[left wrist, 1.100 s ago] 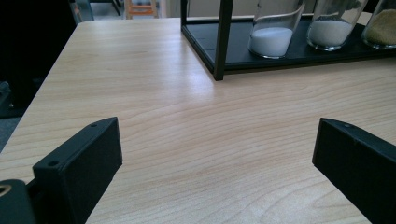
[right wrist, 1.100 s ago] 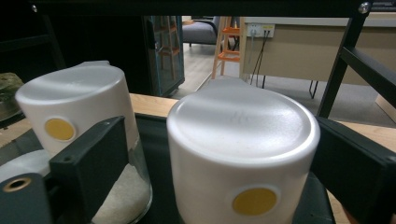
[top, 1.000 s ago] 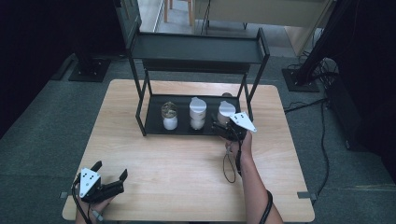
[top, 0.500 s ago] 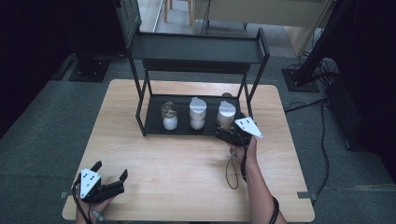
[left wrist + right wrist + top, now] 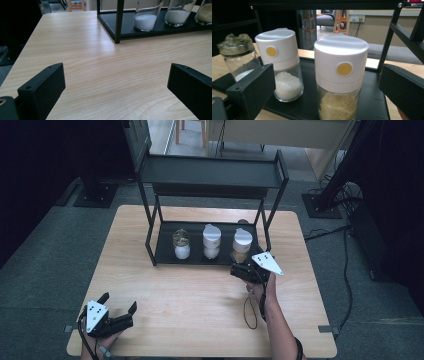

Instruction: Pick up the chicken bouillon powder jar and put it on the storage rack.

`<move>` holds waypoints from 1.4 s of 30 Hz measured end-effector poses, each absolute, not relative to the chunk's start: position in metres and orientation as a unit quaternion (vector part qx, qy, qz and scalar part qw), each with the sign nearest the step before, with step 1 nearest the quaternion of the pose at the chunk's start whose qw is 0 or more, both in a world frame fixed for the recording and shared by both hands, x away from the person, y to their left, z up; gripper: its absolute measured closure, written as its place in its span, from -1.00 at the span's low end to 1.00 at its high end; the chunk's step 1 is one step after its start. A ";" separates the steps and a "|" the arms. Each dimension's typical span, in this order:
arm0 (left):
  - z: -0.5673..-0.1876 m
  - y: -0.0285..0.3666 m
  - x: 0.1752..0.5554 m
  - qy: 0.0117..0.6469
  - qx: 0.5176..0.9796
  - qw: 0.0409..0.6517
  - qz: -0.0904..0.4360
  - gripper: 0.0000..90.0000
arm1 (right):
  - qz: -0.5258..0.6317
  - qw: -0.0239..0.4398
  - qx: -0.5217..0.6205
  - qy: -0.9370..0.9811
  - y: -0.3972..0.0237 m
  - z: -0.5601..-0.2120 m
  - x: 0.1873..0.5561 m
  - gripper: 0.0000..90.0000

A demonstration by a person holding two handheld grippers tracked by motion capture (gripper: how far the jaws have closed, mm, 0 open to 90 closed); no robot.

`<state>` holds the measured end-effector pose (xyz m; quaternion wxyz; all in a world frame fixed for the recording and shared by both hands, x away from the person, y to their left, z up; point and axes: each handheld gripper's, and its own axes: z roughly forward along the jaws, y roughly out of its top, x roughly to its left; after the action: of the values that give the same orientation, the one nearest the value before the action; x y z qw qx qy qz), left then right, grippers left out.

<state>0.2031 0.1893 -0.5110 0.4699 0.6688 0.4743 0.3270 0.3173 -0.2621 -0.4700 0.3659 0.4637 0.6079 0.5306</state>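
Three jars stand in a row on the lower tray (image 5: 165,254) of a black rack. The left jar (image 5: 181,245) has a clear lid and white powder. The middle jar (image 5: 211,241) has a white cap with white grains. The right jar (image 5: 242,245) has a white cap with tan grains. My right gripper (image 5: 244,270) sits just in front of the right jar; its jaws have just been opening and now stand open, clear of the jar. In the right gripper view the tan jar (image 5: 340,75) stands ahead, apart from the pads. My left gripper (image 5: 118,301) rests open near the table's front left.
The rack's top shelf (image 5: 210,172) overhangs the jars, and its posts (image 5: 265,227) flank the tray. The wooden table (image 5: 200,310) has bare room between the two grippers. A cable loop (image 5: 248,312) trails by the right forearm. In the left gripper view the rack's corner post (image 5: 119,22) stands ahead.
My right gripper has drawn back from the right jar toward the person, which uncovers the jar's white cap. The left gripper has kept still.
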 end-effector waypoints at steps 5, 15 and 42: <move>-0.511 0.189 0.203 0.473 0.669 0.469 0.328 -0.97 | 0.531 0.367 0.458 0.611 -0.262 -0.471 0.311 -0.99; -0.511 0.188 0.203 0.472 0.671 0.468 0.329 -0.97 | 0.536 0.363 0.452 0.613 -0.272 -0.479 0.296 -0.99; -0.511 0.187 0.203 0.470 0.673 0.463 0.335 -0.97 | 0.549 0.362 0.447 0.607 -0.302 -0.496 0.262 -1.00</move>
<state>0.2030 0.1871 -0.5113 0.4629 0.6727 0.4703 0.3349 0.2619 -0.3015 -0.4960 0.3618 0.4466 0.6071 0.5487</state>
